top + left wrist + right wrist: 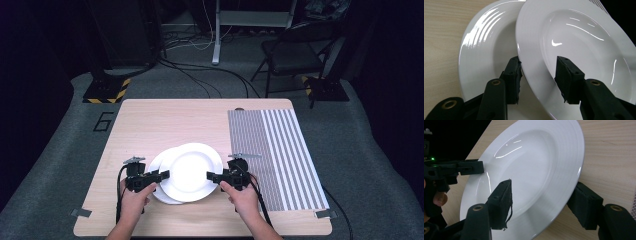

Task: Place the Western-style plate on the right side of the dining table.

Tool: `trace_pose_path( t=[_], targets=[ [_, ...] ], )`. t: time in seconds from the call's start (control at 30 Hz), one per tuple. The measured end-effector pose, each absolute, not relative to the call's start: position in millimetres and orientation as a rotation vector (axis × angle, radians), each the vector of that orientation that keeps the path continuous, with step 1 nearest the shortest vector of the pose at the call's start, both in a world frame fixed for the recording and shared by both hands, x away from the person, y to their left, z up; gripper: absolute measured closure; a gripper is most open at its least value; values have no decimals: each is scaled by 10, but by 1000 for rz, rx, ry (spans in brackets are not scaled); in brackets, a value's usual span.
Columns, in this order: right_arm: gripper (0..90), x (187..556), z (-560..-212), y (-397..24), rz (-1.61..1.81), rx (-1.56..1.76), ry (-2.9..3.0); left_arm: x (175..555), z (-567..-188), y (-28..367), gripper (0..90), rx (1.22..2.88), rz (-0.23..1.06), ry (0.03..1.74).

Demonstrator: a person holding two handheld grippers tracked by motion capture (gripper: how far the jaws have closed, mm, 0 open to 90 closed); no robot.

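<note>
High view: upper plate (192, 167) lies mid-bench (150, 125), overlapping lower plate (155, 169) on its left, striped mat (270, 150) just to the right. Left tongs (164, 174) straddle upper plate's left rim, right tongs (211, 176) its right rim. Both released, pads not pinching. Prob. a two-handed lift: get each lower jaw well under rim, clench evenly, keep plate level, raise straight so it won't scrape lower plate.

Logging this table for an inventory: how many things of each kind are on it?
White plates: 2, the upper plate overlapping the lower plate
Striped mats: 1, the striped mat
Total: 3
</note>
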State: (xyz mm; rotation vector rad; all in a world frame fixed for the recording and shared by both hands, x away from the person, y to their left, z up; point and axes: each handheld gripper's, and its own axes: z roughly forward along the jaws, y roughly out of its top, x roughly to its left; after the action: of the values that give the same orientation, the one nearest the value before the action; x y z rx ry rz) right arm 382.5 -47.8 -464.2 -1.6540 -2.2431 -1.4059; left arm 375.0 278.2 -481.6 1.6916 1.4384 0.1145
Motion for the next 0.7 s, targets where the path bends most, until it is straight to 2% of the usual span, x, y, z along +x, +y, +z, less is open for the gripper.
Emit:
trace_pose_path(
  t=[0.7],
  targets=[
    [376, 3815, -4606, -477, -1406, -1673, -2196, 3697, -4687, 2763, 561, 1658, 158, 1436]
  ],
)
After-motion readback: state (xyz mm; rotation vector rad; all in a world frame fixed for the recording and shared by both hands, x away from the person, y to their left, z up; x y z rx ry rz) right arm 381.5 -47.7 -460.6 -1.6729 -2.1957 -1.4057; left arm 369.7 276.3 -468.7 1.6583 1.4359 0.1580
